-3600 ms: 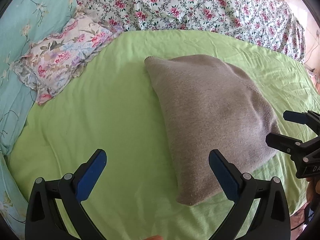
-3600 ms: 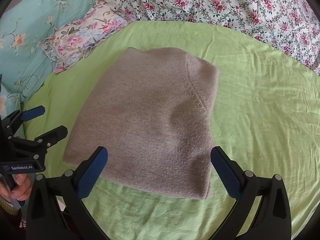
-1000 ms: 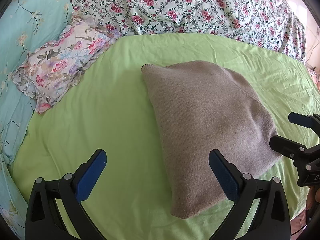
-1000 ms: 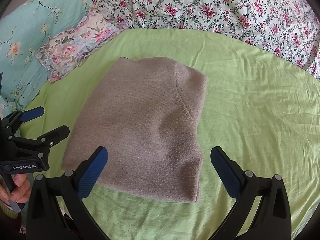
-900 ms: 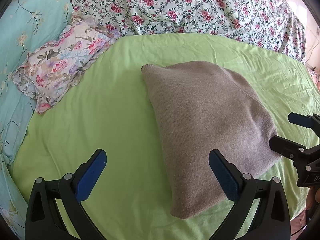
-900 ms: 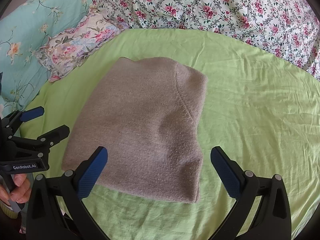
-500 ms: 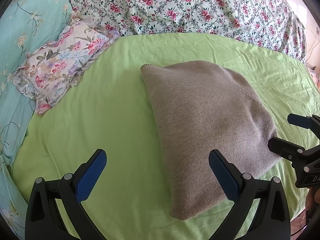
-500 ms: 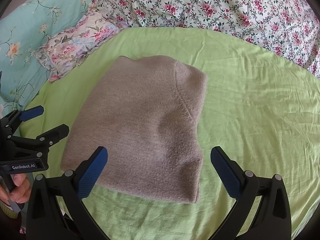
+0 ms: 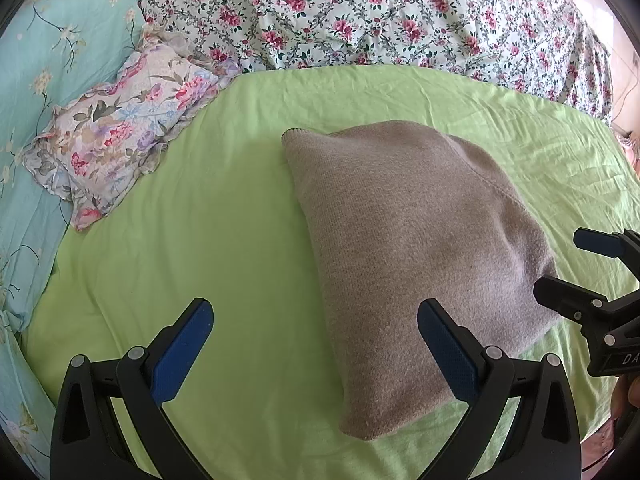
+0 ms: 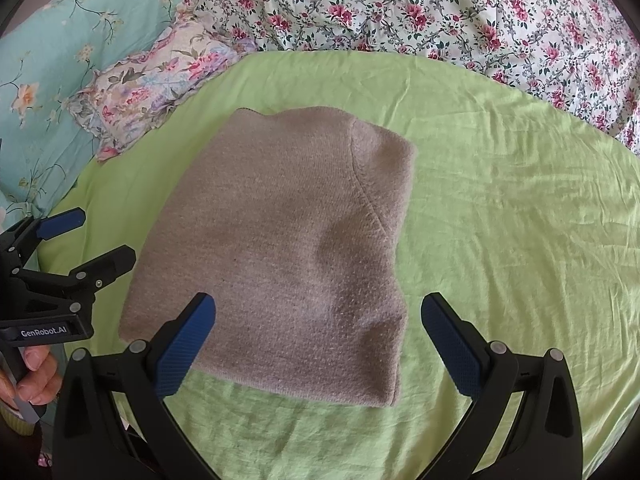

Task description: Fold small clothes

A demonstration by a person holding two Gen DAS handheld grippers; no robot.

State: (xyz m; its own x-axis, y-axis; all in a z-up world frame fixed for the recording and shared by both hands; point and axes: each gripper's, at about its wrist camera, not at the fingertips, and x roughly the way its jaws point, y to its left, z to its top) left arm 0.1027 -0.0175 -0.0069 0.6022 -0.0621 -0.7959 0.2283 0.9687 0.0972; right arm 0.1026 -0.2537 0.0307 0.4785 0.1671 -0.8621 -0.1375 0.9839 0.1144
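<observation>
Item: folded taupe knit garment, lying flat on green sheet, centre of bed. Left gripper: jaws spread, empty, above the sheet at garment's 8 o'clock. Right gripper: jaws spread, empty, above garment's near hem at 6 o'clock. Floral pillow at 10 o'clock; floral quilt at 12 o'clock.

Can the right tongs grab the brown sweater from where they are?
Probably yes. The right tongs are open, with the near edge of the folded brown sweater lying between their fingers. Nothing lies on the green sheet in between to block them.
</observation>
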